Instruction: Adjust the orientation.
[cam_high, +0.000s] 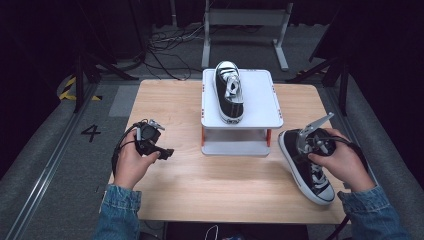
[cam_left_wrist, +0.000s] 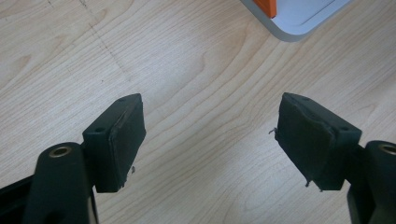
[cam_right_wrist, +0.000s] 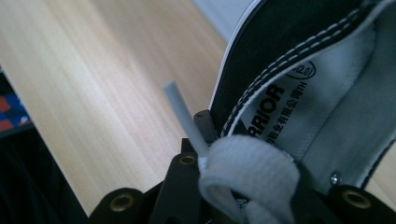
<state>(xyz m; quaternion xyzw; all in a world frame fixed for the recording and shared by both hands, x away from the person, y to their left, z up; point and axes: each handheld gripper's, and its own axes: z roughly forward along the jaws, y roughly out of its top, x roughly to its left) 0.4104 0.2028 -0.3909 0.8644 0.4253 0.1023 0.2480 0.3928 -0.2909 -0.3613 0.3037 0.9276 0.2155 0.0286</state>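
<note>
Nearest, black sneaker at the table's right edge, its collar pinched tight in the right gripper. Further off, left gripper over bare wood, jaws wide, holding nothing. Second sneaker atop white stand.

The high view was lit from above on the wooden table, which stood bright and even, while the room from nine through twelve to three o'clock fell into near black. Soft short shadows lay under the white stand. That picture was slightly soft throughout, with mild bending toward its edges. The left gripper view was bright and sharp on the wood grain, its black pads crisp, with pale glare toward two o'clock. The right gripper view was blurred: the white lace at six o'clock was out of focus, the wood at ten o'clock washed and hazy, the shoe lining fairly legible.
</note>
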